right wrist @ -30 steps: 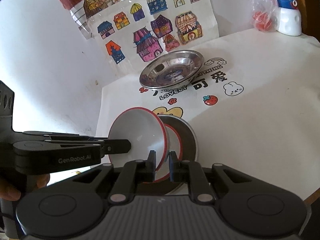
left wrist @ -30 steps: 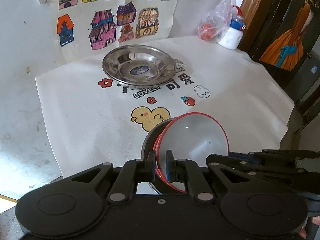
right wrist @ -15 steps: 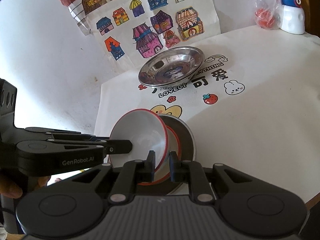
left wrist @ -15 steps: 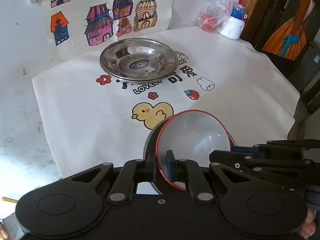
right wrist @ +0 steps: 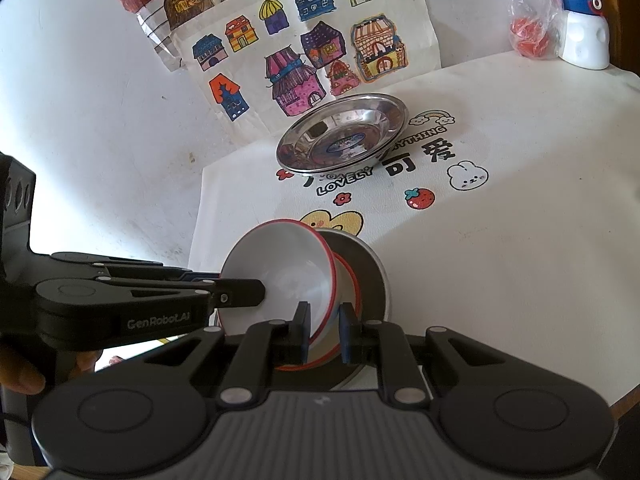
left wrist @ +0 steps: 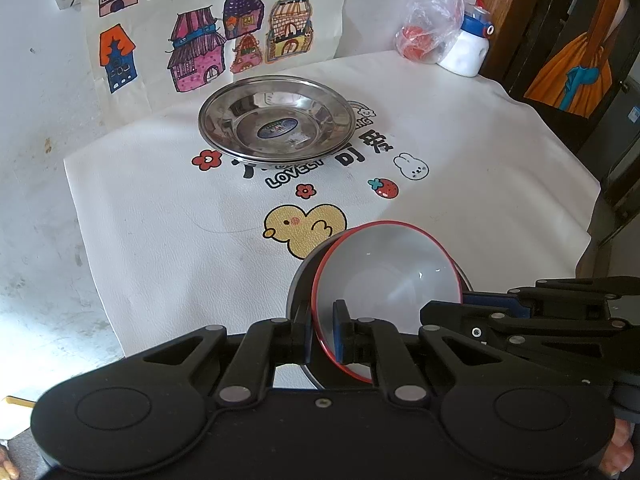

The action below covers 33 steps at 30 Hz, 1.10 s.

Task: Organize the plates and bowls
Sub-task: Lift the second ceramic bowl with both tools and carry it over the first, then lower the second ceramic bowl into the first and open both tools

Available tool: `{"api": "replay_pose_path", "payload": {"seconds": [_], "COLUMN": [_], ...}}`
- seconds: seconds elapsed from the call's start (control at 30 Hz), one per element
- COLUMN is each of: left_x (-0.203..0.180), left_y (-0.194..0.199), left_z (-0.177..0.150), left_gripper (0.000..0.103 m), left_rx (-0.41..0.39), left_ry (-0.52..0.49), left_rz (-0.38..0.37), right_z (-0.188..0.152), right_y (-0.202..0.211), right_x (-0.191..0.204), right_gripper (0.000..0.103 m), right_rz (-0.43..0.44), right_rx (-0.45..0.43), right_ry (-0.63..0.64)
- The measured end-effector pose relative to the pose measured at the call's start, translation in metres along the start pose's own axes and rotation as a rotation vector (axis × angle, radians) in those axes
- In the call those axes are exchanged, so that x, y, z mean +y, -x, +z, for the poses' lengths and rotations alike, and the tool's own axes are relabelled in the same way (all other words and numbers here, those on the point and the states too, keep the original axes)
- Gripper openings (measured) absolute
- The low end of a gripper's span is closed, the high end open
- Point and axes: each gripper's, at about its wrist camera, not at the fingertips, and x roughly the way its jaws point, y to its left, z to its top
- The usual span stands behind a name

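Observation:
A white bowl with a red rim (left wrist: 386, 280) stands tilted over a second red-rimmed bowl (right wrist: 350, 280), which is nested in a steel bowl (right wrist: 378, 276). My left gripper (left wrist: 324, 336) is shut on the tilted bowl's rim; in the right wrist view it reaches in from the left (right wrist: 240, 290). My right gripper (right wrist: 324, 332) is shut on the near rims of the red-rimmed bowls, and I cannot tell which one it pinches. It enters the left wrist view from the right (left wrist: 452, 304). Stacked steel plates (left wrist: 276, 120) lie further back.
A white printed tablecloth (left wrist: 160, 220) covers the table, whose edge drops off at the right. A white bottle (left wrist: 468, 52) and a plastic bag (left wrist: 424, 36) stand at the back right. Drawings of houses (left wrist: 200, 52) hang on the wall behind. A hand (right wrist: 20, 372) holds the left gripper.
Both grippers and the tilted bowl keep their places. The left wrist view has tipped slightly, so the steel plates sit a little higher in it.

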Motion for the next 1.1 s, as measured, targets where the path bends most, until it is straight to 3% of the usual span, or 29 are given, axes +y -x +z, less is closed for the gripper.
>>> {"api": "replay_pose_path", "payload": {"seconds": [1.1], "left_x": [0.0005], "left_y": [-0.0065], "left_z": [0.0042], "left_gripper": [0.012], "left_rx": [0.015], "left_ry": [-0.005], "left_rz": [-0.021], "right_z": [0.0006], "right_y": [0.0074], "right_x": [-0.0032], "right_gripper": [0.018], "right_rz": [-0.010], "right_rx": [-0.010], "right_ry": [0.019]}}
